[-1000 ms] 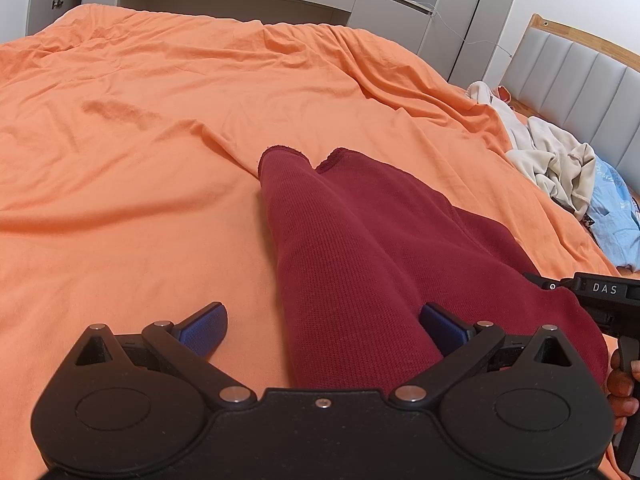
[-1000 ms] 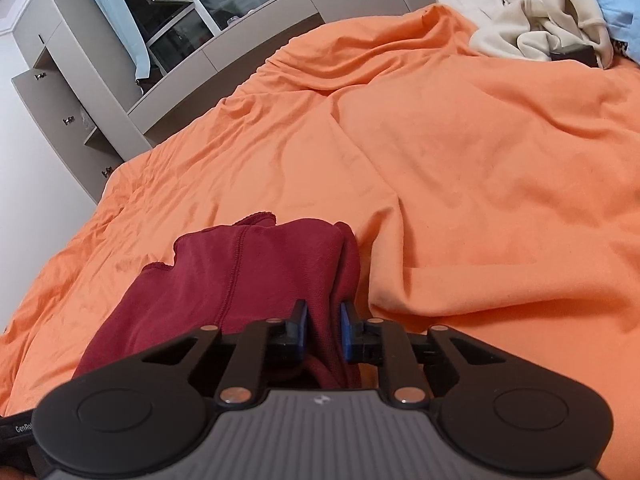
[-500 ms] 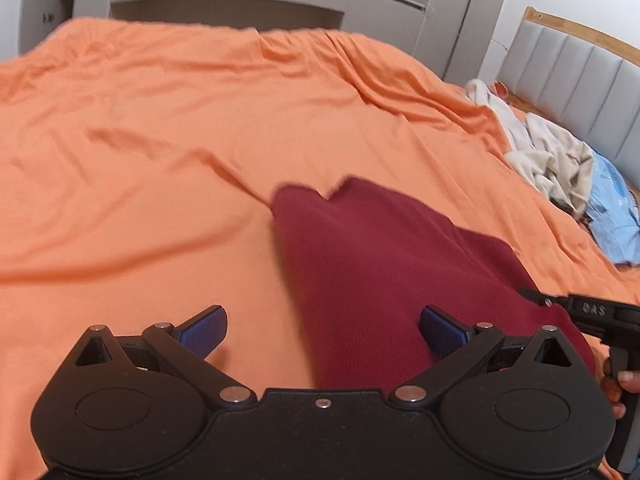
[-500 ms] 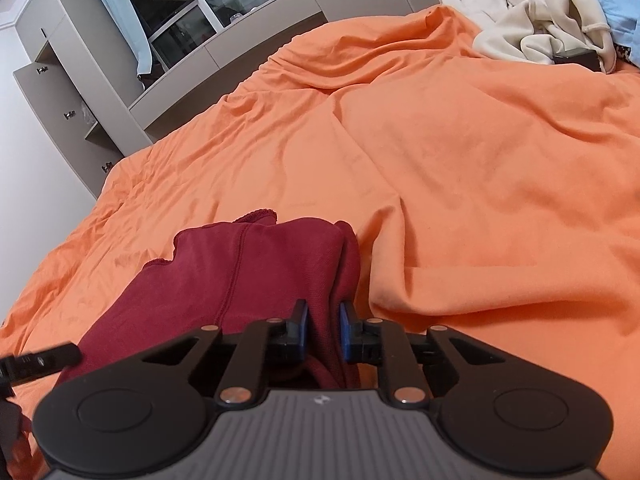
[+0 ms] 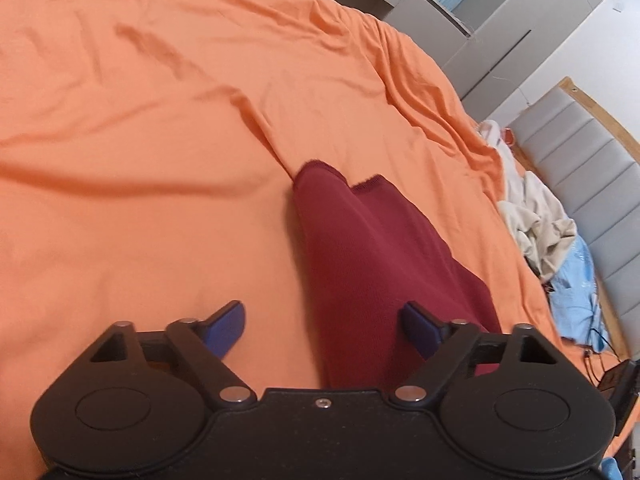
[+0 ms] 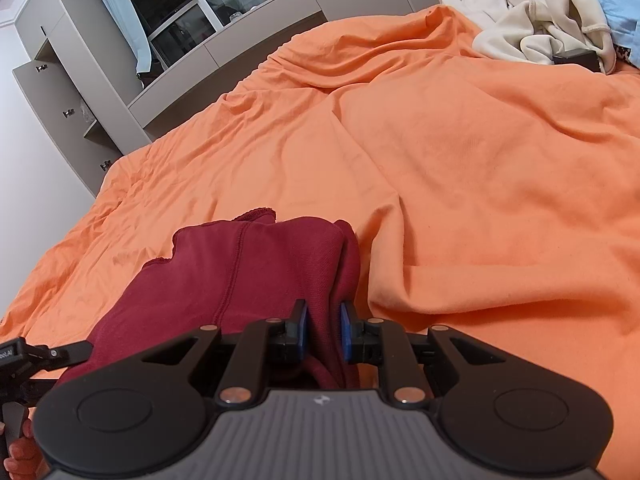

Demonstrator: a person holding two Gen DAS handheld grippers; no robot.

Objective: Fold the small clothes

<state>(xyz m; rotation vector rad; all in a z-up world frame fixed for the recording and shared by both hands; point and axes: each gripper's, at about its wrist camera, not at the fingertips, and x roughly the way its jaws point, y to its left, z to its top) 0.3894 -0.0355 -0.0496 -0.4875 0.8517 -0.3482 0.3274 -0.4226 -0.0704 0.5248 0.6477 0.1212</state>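
Right wrist view: the right gripper [image 6: 323, 330] is clamped on a bunched edge of the dark red garment [image 6: 248, 276], apparently to anchor that side while it lies out across the orange bed cover [image 6: 460, 184], well short of the far edge. The left gripper [image 5: 324, 322] straddles the garment's other side with fingers [image 5: 226, 320] wide and untouching. Against the earlier frames, those fingers have just been closing somewhat, and the left view has rolled and shifted sideways.

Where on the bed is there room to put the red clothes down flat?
The orange blanket is bare across its wide middle, between the red garment and the grey cabinets, and also left of the garment in the left wrist view. It is crowded in the corner by the headboard, where the cream and blue clothes pile lies.
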